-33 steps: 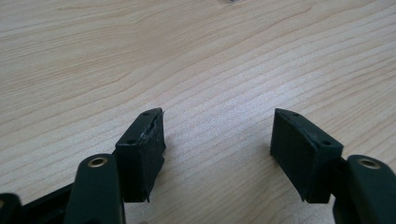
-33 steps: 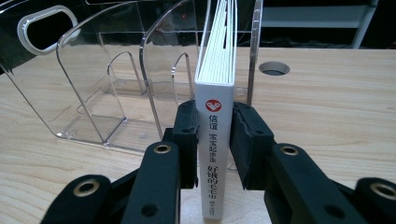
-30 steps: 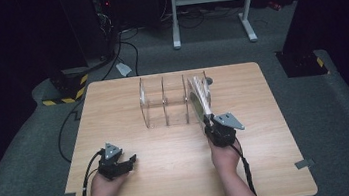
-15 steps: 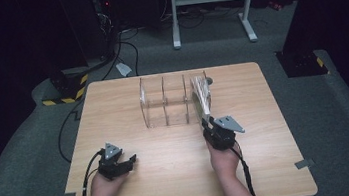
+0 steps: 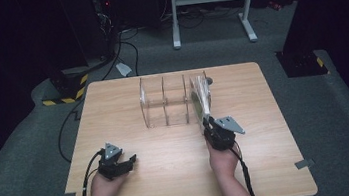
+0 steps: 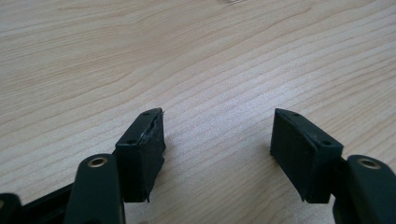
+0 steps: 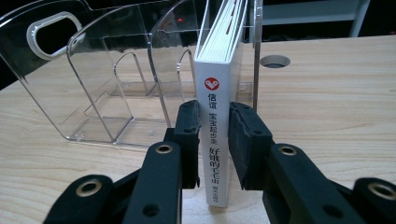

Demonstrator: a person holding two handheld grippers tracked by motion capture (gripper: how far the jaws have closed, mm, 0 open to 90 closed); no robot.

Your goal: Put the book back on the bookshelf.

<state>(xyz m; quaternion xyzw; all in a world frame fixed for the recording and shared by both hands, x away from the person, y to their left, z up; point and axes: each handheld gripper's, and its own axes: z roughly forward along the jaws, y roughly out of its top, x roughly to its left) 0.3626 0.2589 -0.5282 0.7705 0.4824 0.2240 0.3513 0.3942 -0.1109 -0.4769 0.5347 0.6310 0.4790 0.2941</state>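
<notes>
White book pinched at its spine
Our right gripper (image 7: 215, 140) clamps the book (image 7: 217, 126), red heart logo, Chinese lettering, in a clear plastic rack (image 7: 116, 84); left gripper (image 6: 217, 154) spread

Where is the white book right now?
In the high view the thin white book stands upright in the rightmost slot of the clear plastic rack, mid-table, its spine clamped by the right gripper.

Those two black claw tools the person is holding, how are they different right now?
The right gripper has its jaws closed on the spine of a white book standing in the clear rack; the left gripper has its jaws wide apart with nothing between them. The right one sits up at the rack, the left one low over bare table. Both are hand-held, black and two-jawed.
</notes>
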